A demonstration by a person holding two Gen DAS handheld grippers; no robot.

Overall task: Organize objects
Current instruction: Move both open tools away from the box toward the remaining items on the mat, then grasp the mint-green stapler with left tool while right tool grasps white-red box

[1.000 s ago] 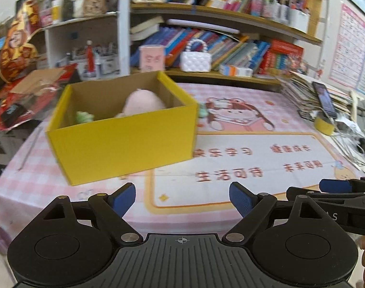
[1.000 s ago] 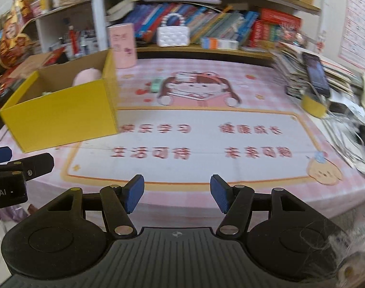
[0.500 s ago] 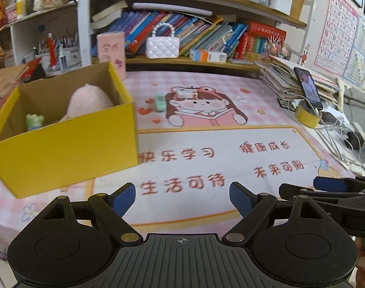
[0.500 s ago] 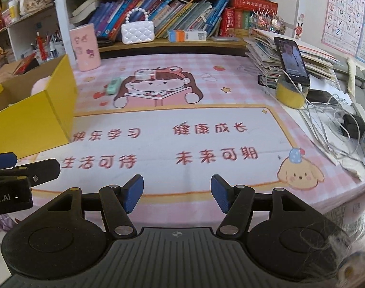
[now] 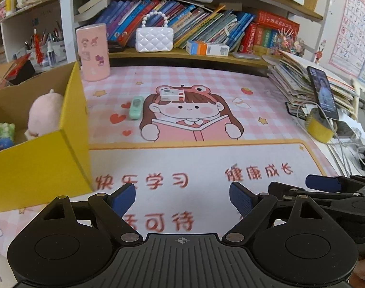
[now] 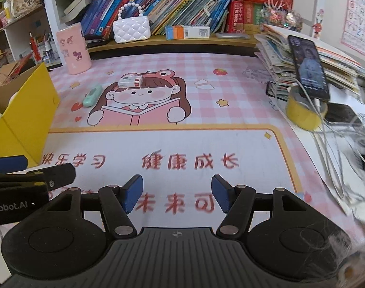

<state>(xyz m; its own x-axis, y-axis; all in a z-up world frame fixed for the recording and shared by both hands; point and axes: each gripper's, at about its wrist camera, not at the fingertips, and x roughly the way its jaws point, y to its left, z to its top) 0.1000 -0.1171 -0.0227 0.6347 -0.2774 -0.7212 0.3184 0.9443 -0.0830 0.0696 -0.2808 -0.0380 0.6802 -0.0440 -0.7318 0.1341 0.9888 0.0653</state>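
Note:
A yellow cardboard box (image 5: 38,168) stands at the left of the pink mat, also in the right wrist view (image 6: 21,120). It holds a pink plush toy (image 5: 45,112) and a small green figure (image 5: 5,135). A mint green object (image 5: 136,107) (image 6: 92,95) and a small white box (image 5: 172,95) (image 6: 130,81) lie on the mat's cartoon girl. My left gripper (image 5: 182,199) is open and empty over the mat's front. My right gripper (image 6: 177,195) is open and empty beside it on the right.
A pink cylinder (image 5: 93,51) stands at the back by the shelf with a white quilted purse (image 5: 154,39) and books. At the right are a paper stack (image 6: 302,60), a phone (image 6: 308,67) on a yellow tape roll (image 6: 302,112), and cables (image 6: 338,148).
Both grippers have swung to the right and moved forward over the mat. The yellow box has slid toward the left edge of both views. Both grippers stay open.

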